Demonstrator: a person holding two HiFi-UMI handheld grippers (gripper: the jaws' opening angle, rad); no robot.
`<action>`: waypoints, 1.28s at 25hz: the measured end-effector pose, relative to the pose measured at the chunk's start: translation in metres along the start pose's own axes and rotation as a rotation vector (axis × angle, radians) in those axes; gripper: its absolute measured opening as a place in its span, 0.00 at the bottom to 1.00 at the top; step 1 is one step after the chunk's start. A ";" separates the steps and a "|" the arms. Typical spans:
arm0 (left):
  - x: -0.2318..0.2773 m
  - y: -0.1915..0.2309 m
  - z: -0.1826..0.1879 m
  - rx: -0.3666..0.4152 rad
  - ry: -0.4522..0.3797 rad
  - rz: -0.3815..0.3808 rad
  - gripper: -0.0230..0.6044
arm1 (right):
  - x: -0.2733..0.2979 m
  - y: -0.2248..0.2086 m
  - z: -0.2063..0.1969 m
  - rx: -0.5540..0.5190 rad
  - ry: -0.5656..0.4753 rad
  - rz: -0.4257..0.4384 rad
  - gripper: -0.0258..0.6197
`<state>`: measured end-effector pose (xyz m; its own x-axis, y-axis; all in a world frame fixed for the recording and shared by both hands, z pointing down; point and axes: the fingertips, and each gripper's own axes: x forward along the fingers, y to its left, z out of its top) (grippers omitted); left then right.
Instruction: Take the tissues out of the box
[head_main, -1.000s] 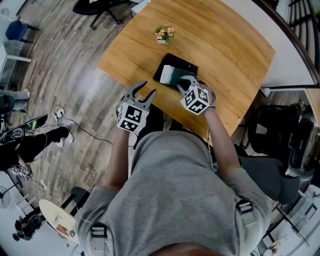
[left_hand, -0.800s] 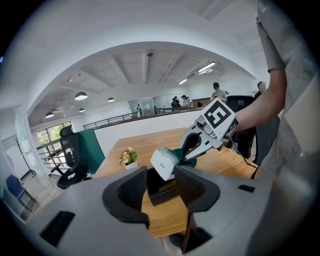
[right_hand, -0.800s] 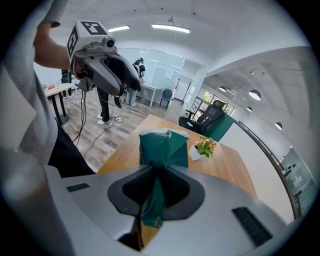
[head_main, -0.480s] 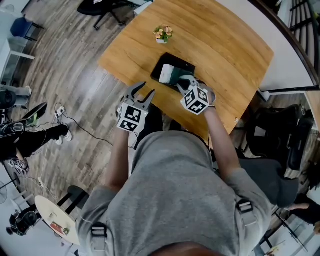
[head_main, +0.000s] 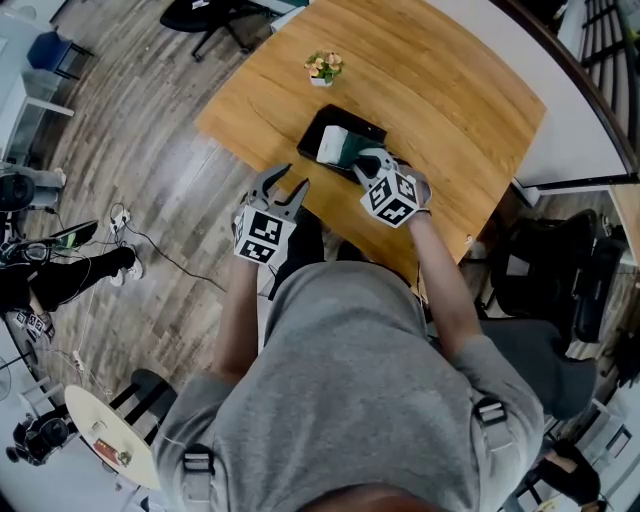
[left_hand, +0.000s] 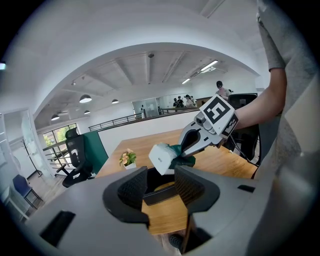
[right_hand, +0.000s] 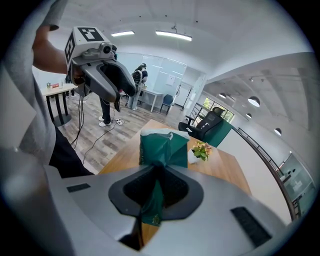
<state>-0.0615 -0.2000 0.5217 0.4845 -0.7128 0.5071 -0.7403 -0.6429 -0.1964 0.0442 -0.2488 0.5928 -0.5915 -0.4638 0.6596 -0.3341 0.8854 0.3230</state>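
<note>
While the right claw (head_main: 366, 160) is closing its jaws on the green wrapper tail of the pack (head_main: 335, 147), that pack hangs over the box (head_main: 372, 130), at the claw's 10 o'clock. Its long axis runs 4 to 10, white end leading. The left claw (head_main: 293, 179), unclenched and empty, sits at the pack's 8, farther off.

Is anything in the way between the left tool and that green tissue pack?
Nothing visible. The left tool, jaws apart, faces the tissue pack directly; the right tool, jaws closing, pinches its green wrapper.
</note>
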 end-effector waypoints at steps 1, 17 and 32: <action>-0.001 -0.001 0.000 -0.001 0.000 0.002 0.33 | -0.001 0.000 0.000 -0.002 -0.002 0.000 0.09; -0.013 -0.014 0.005 0.008 -0.009 0.038 0.33 | -0.018 -0.001 0.004 -0.051 -0.022 -0.016 0.07; -0.018 -0.019 0.002 0.001 0.002 0.042 0.33 | -0.023 -0.004 0.005 -0.038 -0.035 -0.042 0.06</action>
<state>-0.0551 -0.1758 0.5150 0.4518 -0.7386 0.5003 -0.7597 -0.6126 -0.2183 0.0555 -0.2419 0.5724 -0.6035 -0.5003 0.6208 -0.3315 0.8656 0.3753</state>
